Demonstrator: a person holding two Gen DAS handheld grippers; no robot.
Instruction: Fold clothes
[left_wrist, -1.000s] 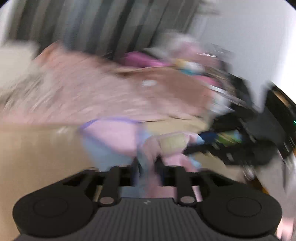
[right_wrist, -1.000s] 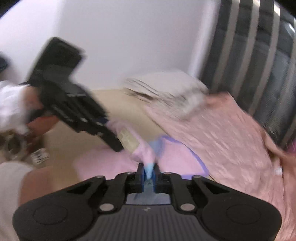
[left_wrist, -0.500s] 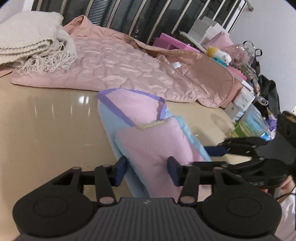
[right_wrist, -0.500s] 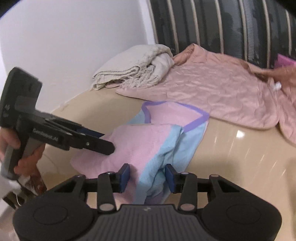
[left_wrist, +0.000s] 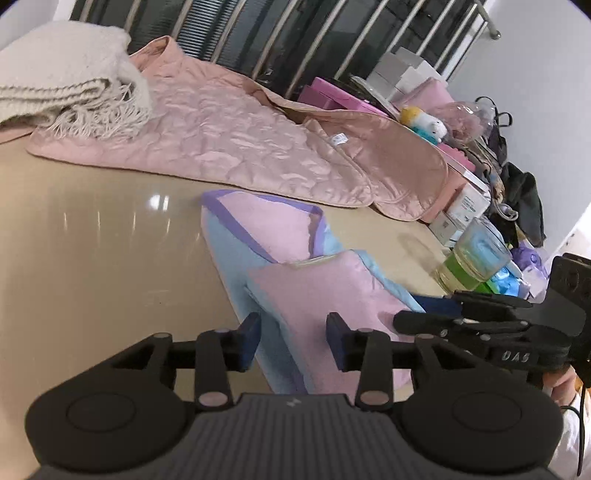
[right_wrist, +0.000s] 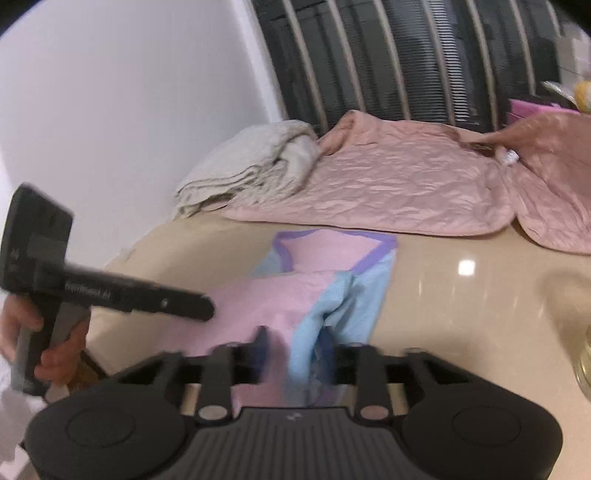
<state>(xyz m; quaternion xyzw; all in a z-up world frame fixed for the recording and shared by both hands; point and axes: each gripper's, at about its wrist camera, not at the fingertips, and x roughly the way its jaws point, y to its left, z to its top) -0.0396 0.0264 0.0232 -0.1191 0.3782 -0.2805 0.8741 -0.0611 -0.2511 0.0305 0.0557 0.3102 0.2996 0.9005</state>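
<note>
Reading "DAS" on the right hand-held gripper (left_wrist: 424, 314).

We saw a garment (left_wrist: 295, 280) of pale pink and light blue with purple trim on a glossy beige table (left_wrist: 92, 251). Behind it lay a salmon-pink quilted blanket (left_wrist: 229, 144) and a cream fringed throw (left_wrist: 62, 85). Both black grippers had dark blue pads (left_wrist: 248, 341). The wall (right_wrist: 129, 92) was white.
</note>
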